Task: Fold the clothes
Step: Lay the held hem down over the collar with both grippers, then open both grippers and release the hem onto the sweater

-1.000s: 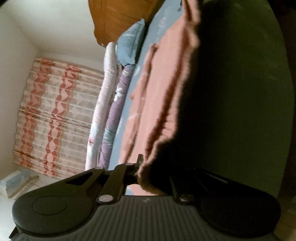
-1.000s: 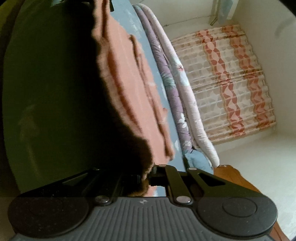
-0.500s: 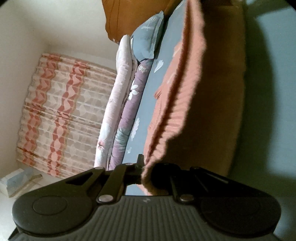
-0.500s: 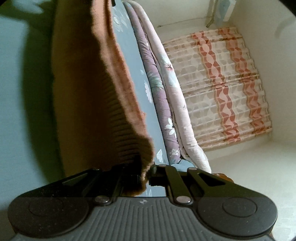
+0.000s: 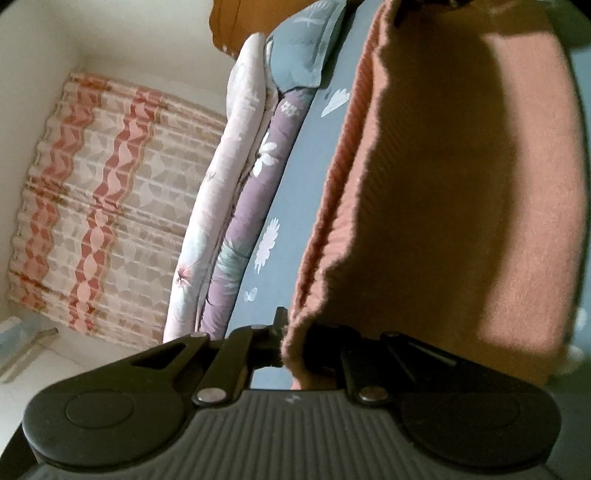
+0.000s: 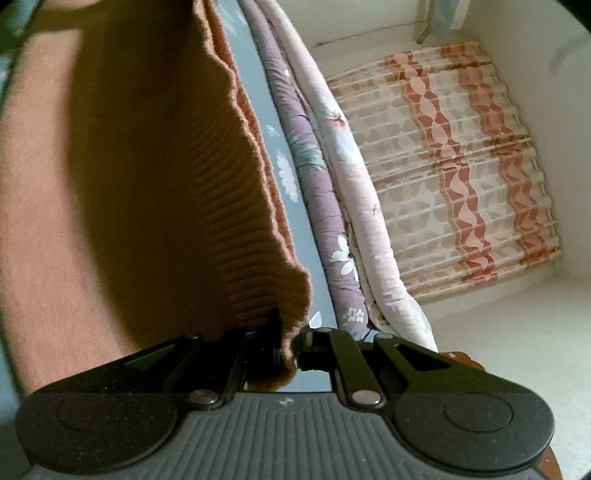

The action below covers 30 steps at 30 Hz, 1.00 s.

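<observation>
You get dim, warm indoor light in both views. A broad soft shadow darkens the knit garment (image 5: 461, 192), brighter at its upper right in the left view. Fisheye bending curves the curtain (image 6: 461, 166) and darkens the corners; fine detail stays soft throughout.

The sweater (image 5: 461, 192) is soft knitted cloth, a bit fuzzy. Its edge (image 6: 236, 206) has little ribbed lines and looks rough. The left gripper (image 5: 291, 336) and the right gripper (image 6: 286, 339) are black plastic, dull and a little grainy, not shiny. Each has a grey ridged part (image 5: 295, 435) with lines running along it, and small round shiny metal pins (image 6: 364, 398). The bed sheet (image 5: 295, 177) is smooth flat cloth with printed flowers. The rolled quilts (image 5: 236, 184) are soft, puffy cloth. The curtain (image 6: 461, 162) is thin cloth with many folds. The headboard (image 5: 236, 26) looks like smooth wood. The wall (image 5: 110, 33) is plain, dull and smooth.
</observation>
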### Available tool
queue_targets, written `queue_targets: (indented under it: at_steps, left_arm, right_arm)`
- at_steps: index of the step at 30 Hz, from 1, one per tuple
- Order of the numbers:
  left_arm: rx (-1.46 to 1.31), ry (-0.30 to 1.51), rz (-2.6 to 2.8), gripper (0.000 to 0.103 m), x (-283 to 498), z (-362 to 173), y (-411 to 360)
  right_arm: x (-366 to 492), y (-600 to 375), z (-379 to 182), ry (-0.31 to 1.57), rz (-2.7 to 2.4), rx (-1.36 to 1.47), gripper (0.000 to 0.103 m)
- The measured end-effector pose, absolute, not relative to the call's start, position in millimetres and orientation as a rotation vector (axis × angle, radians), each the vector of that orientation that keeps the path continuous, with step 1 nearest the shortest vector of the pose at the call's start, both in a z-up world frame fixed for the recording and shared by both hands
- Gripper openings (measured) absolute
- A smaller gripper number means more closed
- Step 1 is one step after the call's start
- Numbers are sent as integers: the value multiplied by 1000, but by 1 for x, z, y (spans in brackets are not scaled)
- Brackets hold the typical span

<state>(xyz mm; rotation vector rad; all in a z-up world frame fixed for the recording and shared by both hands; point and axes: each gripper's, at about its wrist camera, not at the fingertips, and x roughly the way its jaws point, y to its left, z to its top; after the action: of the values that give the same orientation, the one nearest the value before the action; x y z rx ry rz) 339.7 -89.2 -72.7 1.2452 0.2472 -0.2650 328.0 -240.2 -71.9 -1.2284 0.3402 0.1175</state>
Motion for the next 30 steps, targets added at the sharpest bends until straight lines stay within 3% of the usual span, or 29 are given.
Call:
queue_targets:
  at_steps: [20, 22, 23, 25, 27, 29, 30]
  left_arm:
    - [1179, 478, -364, 14, 419, -103, -84]
    - [1179, 487, -368, 15, 420, -106, -83]
    - [1182, 488, -367, 18, 419, -106, -82]
    - [1181, 479, -369, 24, 416, -101, -80]
    - [1176, 469, -372, 34, 415, -92, -76]
    - [1175, 453, -371, 47, 417, -80, -73]
    - [1173, 444, -373, 48, 417, -73, -72]
  right_arm:
    - [404, -237, -103, 495, 162, -1157, 12]
    - [404, -235, -106, 496, 158, -1165, 24]
    - [403, -234, -108, 493, 154, -1173, 38]
    - [400, -232, -108, 477, 156, -1186, 43]
    - [398, -235, -101, 474, 161, -1176, 56]
    - [397, -238, -95, 474, 160, -1164, 61]
    - [396, -240, -92, 474, 160, -1158, 61]
